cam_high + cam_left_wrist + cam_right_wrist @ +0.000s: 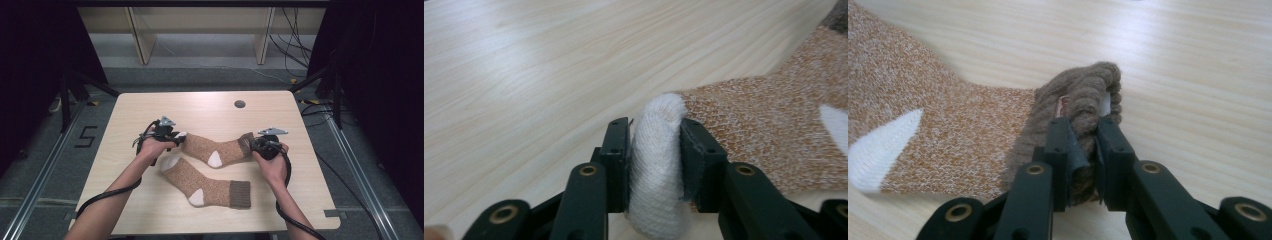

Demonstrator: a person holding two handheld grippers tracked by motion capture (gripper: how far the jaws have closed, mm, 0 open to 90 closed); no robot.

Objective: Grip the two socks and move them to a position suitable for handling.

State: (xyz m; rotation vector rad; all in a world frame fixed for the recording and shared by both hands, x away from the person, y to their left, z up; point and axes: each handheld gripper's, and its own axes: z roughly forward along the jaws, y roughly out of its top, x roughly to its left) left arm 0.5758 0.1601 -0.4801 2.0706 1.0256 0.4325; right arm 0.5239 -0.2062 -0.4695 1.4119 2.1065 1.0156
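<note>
One marking is legible. In the high view, a dark figure "5" (86,136) stands on the grey floor (45,165), to the left of the table (200,107) and near its left edge. It is a block-style numeral, set slightly slanted as the camera sees it.

No lettering, brand or label can be read on the table top, on the socks (210,172) or on the grippers in any view. A small tag shows in the folded cuff (1088,95) in the right gripper view; nothing on it can be read.
</note>
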